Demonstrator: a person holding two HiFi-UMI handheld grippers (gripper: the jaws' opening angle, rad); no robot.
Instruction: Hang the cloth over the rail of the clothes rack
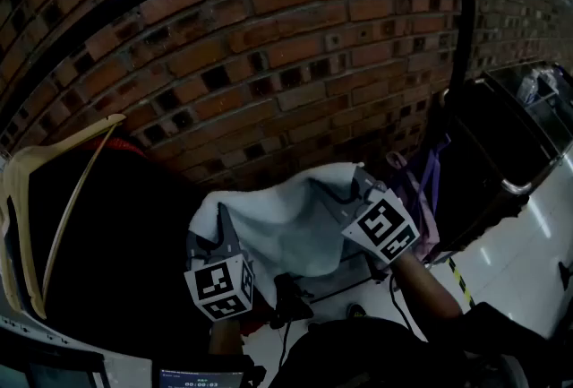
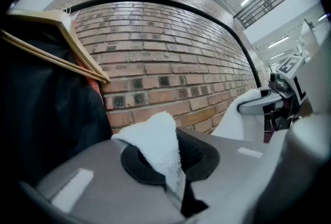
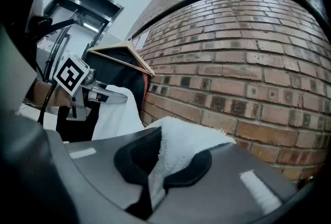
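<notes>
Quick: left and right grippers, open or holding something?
Left gripper: closed on one corner of the white cloth.
Right gripper: closed on another corner of the same cloth.

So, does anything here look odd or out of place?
Nothing stands out. The white cloth is stretched between the left gripper and right gripper, each shut on one end, below the black rail and not yet over it.

No legible text or numbers
</notes>
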